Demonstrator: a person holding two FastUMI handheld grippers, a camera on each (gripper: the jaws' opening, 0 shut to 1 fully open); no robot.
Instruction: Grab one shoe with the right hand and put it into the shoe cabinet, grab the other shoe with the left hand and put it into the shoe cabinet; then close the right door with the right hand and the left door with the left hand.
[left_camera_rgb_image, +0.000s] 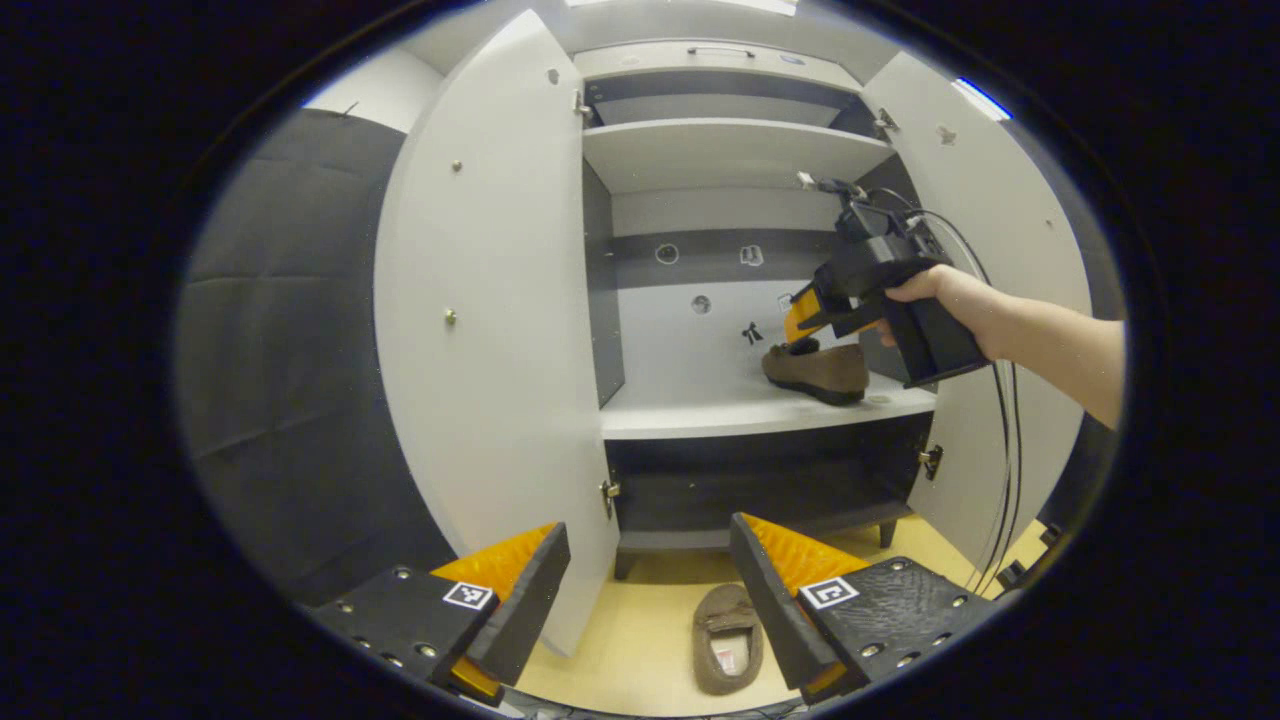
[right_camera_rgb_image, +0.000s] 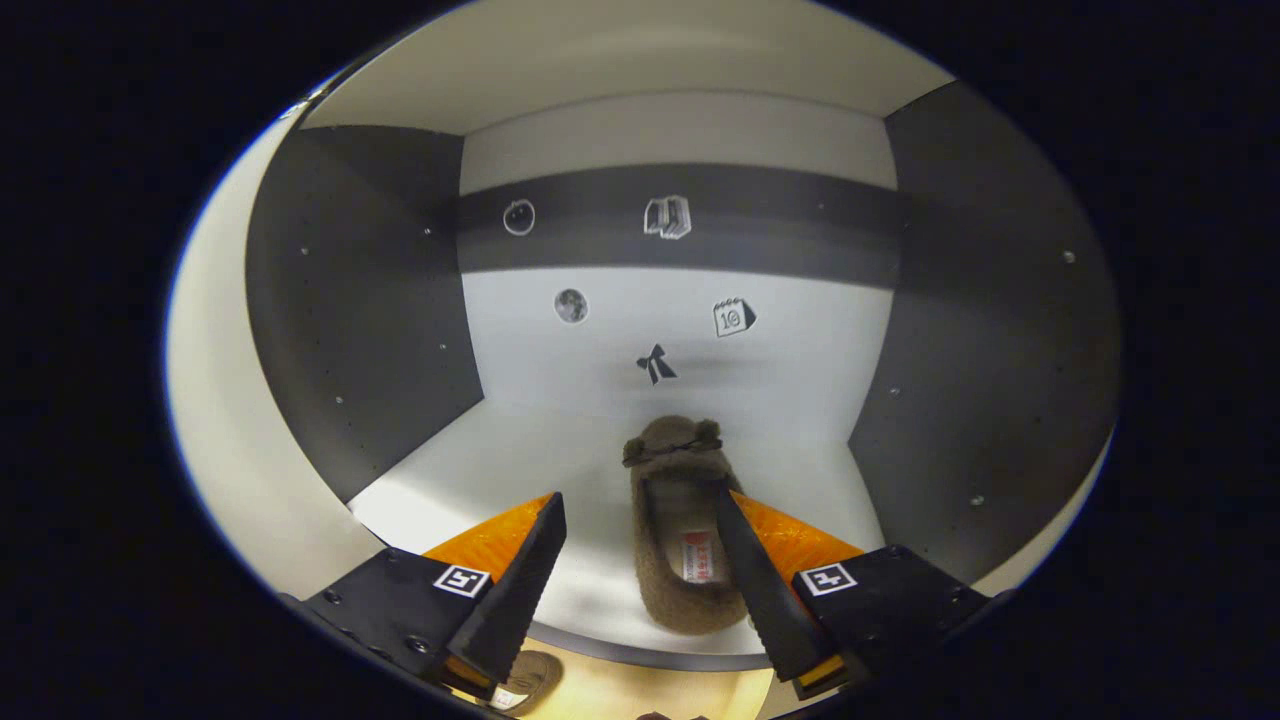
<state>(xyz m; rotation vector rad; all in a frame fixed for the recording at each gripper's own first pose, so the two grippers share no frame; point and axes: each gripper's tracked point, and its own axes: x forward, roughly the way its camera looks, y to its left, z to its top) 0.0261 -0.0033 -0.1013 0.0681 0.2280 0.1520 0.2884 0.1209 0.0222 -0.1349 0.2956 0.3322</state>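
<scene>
A brown fuzzy shoe (left_camera_rgb_image: 820, 368) lies on the shoe cabinet's middle shelf (left_camera_rgb_image: 690, 412), toward the right side. My right gripper (left_camera_rgb_image: 800, 338), held by a hand, hovers at its near end. In the right gripper view that shoe (right_camera_rgb_image: 672, 590) points toward the back wall, and my right gripper (right_camera_rgb_image: 635, 520) stands open, one finger (right_camera_rgb_image: 750, 570) over the shoe's right edge and the other off to its left. The second brown shoe (left_camera_rgb_image: 727, 640) rests on the yellow floor before the cabinet. My left gripper (left_camera_rgb_image: 650, 590) is open above it, holding nothing.
Both cabinet doors stand open: the left door (left_camera_rgb_image: 490, 330) close to my left gripper, the right door (left_camera_rgb_image: 990, 230) behind the person's forearm (left_camera_rgb_image: 1050, 340). Cables (left_camera_rgb_image: 1005, 470) hang from the right gripper. A lower shelf (left_camera_rgb_image: 760, 490) and upper shelves (left_camera_rgb_image: 720, 150) are bare.
</scene>
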